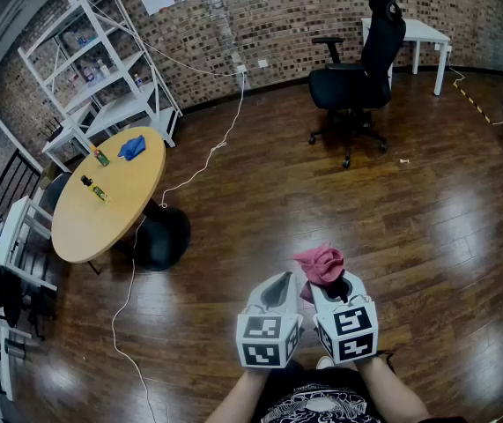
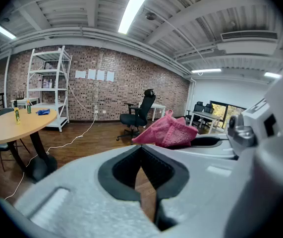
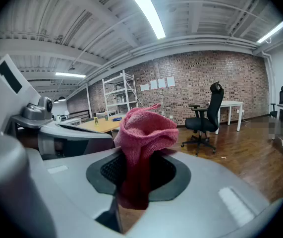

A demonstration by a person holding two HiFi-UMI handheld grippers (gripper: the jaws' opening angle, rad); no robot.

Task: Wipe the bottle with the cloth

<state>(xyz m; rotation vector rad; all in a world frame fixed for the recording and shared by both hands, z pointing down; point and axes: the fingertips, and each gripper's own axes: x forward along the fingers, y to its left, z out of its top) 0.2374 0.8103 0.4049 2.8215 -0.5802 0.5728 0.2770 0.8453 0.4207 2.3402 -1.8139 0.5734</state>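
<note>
Right hand-held gripper (image 3: 136,182) is clamped on a pink cloth (image 3: 143,133), whose lower end is hidden between the jaws. Left hand-held gripper (image 2: 143,167), just left of it, is closed and empty. A small bottle (image 1: 101,158) stands on the round surface (image 1: 110,223), well ahead-left of both, its detail indistinct.

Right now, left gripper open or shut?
Shut, empty: on the left gripper the jaws meet with nothing between them. The cloth is clamped in the right gripper.
</note>
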